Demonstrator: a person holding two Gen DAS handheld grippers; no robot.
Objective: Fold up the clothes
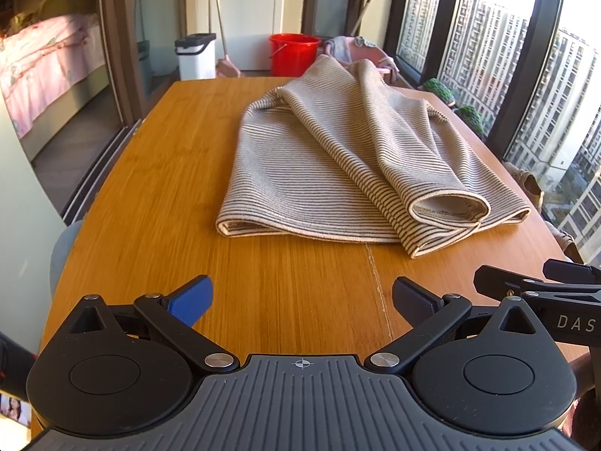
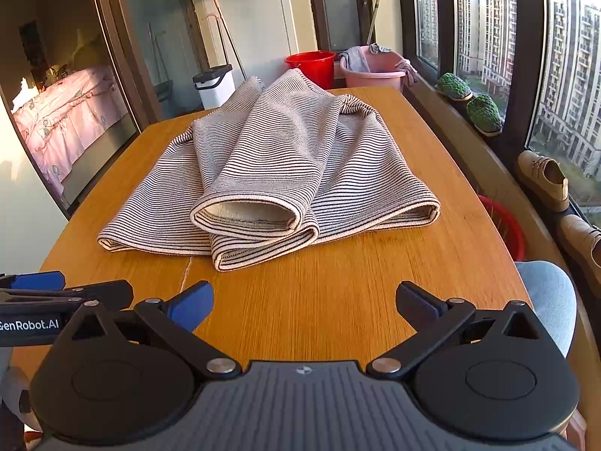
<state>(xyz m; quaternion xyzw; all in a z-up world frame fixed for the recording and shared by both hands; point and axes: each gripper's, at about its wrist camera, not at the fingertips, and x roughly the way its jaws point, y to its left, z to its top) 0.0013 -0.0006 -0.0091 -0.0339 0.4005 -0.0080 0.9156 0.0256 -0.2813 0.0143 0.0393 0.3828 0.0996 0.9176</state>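
Striped garment [image 1: 338,173] lies rumpled on wooden table [image 1: 157,203], toward far end, one sleeve or flap rolled over on top, hem facing near edge. Left gripper [image 1: 302,302] hovers above bare wood at near end, jaws spread wide, nothing between them. Right gripper [image 2: 304,302] just beside it, jaws likewise spread, empty. Both well short of cloth. Red bucket [image 2: 311,67] stands beyond table.

Black left gripper [image 1: 302,302], blue pad, silver screws, ribbed grey body
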